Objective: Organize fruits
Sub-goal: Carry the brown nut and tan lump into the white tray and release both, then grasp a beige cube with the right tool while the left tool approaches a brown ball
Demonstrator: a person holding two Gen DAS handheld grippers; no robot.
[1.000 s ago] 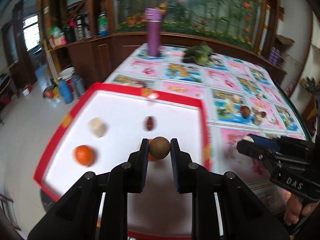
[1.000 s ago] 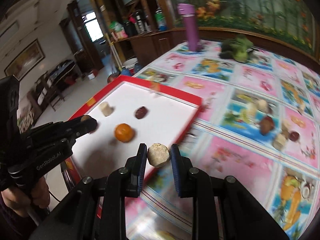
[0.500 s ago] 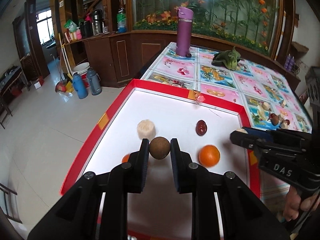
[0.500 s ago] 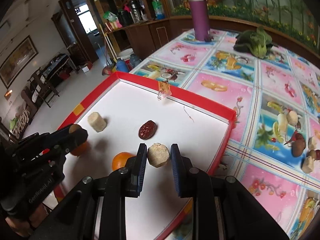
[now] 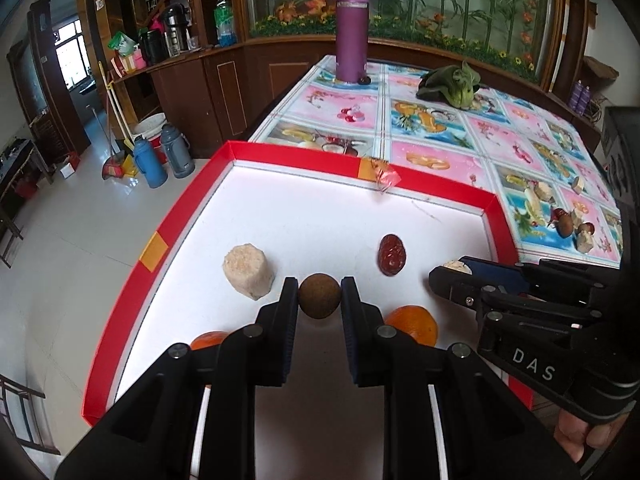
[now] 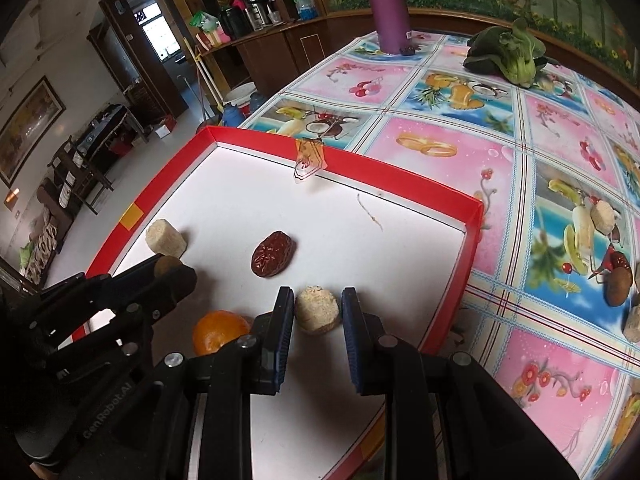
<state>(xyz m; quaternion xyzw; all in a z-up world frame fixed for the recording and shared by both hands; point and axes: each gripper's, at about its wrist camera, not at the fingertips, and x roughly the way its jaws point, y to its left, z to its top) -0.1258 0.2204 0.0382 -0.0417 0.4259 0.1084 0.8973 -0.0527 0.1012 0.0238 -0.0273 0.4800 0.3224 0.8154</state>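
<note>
A red-rimmed white tray sits at the table's near-left corner. My left gripper is shut on a round brown fruit low over the tray. My right gripper is shut on a beige chunk over the tray's right part; it also shows in the left wrist view. In the tray lie a beige chunk, a red date and two oranges, one also in the right wrist view.
More fruit pieces lie on the patterned tablecloth right of the tray. A purple bottle and a green vegetable stand at the far end. Thermoses stand on the floor left of the table.
Both grippers have moved further over the tray and lower, each still holding its piece. The tray contents now look closer and larger.
</note>
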